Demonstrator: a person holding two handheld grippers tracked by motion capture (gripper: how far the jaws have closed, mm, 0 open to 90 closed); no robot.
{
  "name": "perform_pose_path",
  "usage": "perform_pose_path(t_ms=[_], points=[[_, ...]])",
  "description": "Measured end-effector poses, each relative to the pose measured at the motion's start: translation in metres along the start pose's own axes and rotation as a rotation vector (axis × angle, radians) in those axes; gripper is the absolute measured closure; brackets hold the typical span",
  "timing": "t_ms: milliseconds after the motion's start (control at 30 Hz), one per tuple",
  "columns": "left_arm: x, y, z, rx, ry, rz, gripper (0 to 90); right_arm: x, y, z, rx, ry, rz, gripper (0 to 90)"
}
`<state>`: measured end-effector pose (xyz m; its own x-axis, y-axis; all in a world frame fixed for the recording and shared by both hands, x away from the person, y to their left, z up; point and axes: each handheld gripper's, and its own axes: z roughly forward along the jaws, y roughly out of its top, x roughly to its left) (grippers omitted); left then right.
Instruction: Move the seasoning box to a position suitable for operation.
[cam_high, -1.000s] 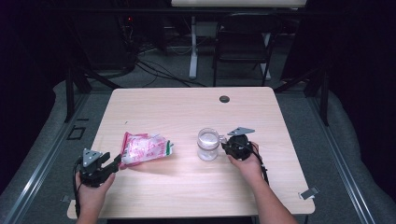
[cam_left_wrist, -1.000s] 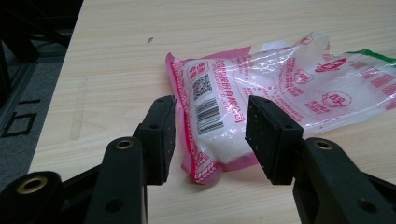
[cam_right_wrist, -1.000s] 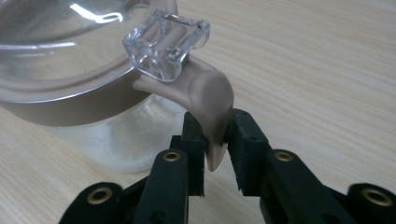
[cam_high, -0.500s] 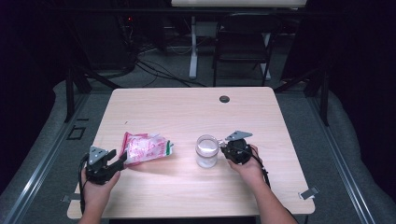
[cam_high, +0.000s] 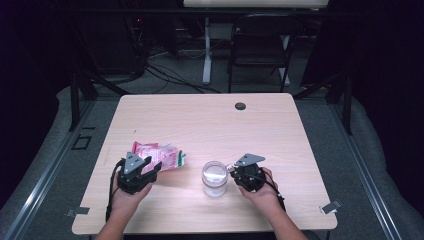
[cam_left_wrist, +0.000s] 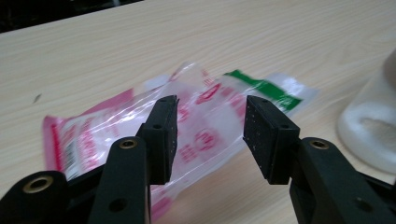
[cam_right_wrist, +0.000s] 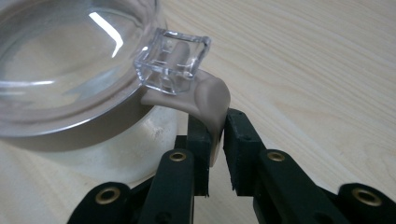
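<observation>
On the near half of the wooden table (cam_high: 200, 120), two things are getting handled. Toward the right, a clear jar (cam_high: 214, 179) is standing upright, and the high view looks straight down through its see-through lid. It looks like some white powdery stuff is sitting in the bottom, though the left gripper view only catches a blurry edge of it (cam_left_wrist: 373, 126), so I'm not totally sure what it is. The right gripper (cam_high: 239, 172) is sitting just right of the jar, and its jaws are pinching the beige tab (cam_right_wrist: 210, 100) that sticks out from the lid's rim. They're closed tight on it, with the clear plastic latch (cam_right_wrist: 173, 60) just above the pads. Those jaws have just been closing, with the tab between them.

Over on the left, a crinkly pink and white plastic packet (cam_high: 160, 155) with a green end is lying flat on the wood, well apart from the jar. The left gripper (cam_high: 150, 167) is hovering at its near left end. Its jaws are standing roughly half open and have just been closing a little, with the packet (cam_left_wrist: 201, 116) showing in the gap behind them, and the pads aren't pressing on anything. Can't tell what's inside the packet.
</observation>
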<state>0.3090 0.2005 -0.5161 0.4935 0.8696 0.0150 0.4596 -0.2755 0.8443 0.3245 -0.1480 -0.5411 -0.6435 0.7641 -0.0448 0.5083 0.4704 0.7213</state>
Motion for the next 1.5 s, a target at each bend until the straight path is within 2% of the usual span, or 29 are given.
perform_pose_path(t_ms=[100,167,267,367,400,433,467,567,600,633,667,733,833,933,1033,1067,1133,1233,1333,1400,1500], points=[[-0.012,0.008,0.003,0.011,-0.058,0.022,59.7,0.006,-0.001,-0.006,-0.008,0.009,-0.007,76.4],[-0.018,0.012,0.005,0.016,-0.092,0.037,62.9,0.008,-0.003,-0.012,-0.014,0.031,0.013,72.1],[-0.027,0.018,0.007,0.025,-0.17,0.045,66.6,0.009,-0.004,-0.023,-0.023,0.047,0.03,68.1],[-0.034,0.02,0.01,0.031,-0.233,0.064,67.7,0.009,-0.002,-0.037,-0.045,0.037,0.04,62.2],[-0.037,0.021,0.011,0.035,-0.25,0.065,67.8,0.009,-0.001,-0.041,-0.06,0.026,0.044,59.4],[-0.039,0.022,0.012,0.035,-0.254,0.081,67.4,0.009,0.0,-0.045,-0.068,0.028,0.056,58.5],[-0.041,0.022,0.013,0.039,-0.256,0.081,66.0,0.009,0.001,-0.049,-0.07,0.029,0.071,57.2],[-0.046,0.024,0.016,0.076,-0.278,0.087,60.2,0.008,0.004,-0.057,-0.096,0.009,0.085,63.0],[-0.048,0.024,0.016,0.077,-0.283,0.092,60.4,0.006,0.005,-0.058,-0.108,0.017,0.089,65.2],[-0.049,0.025,0.016,0.076,-0.303,0.103,64.2,0.003,0.005,-0.059,-0.116,0.041,0.107,66.4],[-0.05,0.027,0.015,0.055,-0.326,0.1,67.3,0.001,0.006,-0.06,-0.12,0.059,0.121,67.3],[-0.051,0.031,0.012,0.036,-0.316,0.108,69.0,-0.001,0.007,-0.062,-0.136,0.043,0.154,70.6],[-0.05,0.041,0.008,0.035,-0.318,0.098,70.5,-0.006,0.012,-0.064,-0.122,0.059,0.193,72.2],[-0.048,0.054,0.005,0.048,-0.33,0.074,73.3,-0.008,0.024,-0.067,-0.119,0.085,0.19,73.3],[-0.049,0.063,0.005,0.031,-0.354,0.08,74.3,-0.008,0.036,-0.068,-0.123,0.092,0.197,73.8],[-0.049,0.065,0.006,0.041,-0.357,0.081,75.9,-0.007,0.041,-0.067,-0.122,0.097,0.21,75.0],[-0.05,0.064,0.008,0.047,-0.374,0.072,77.3,-0.006,0.048,-0.068,-0.114,0.099,0.23,80.2],[-0.054,0.057,0.012,0.067,-0.404,0.102,81.2,-0.005,0.05,-0.066,-0.109,0.12,0.249,81.9],[-0.058,0.048,0.015,0.103,-0.404,0.132,81.8,-0.003,0.046,-0.061,-0.093,0.114,0.239,83.4],[-0.057,0.043,0.016,0.114,-0.419,0.115,81.6,-0.004,0.044,-0.058,-0.072,0.112,0.232,80.2],[-0.055,0.036,0.018,0.117,-0.426,0.097,81.4,-0.008,0.039,-0.057,-0.074,0.14,0.265,79.0]])
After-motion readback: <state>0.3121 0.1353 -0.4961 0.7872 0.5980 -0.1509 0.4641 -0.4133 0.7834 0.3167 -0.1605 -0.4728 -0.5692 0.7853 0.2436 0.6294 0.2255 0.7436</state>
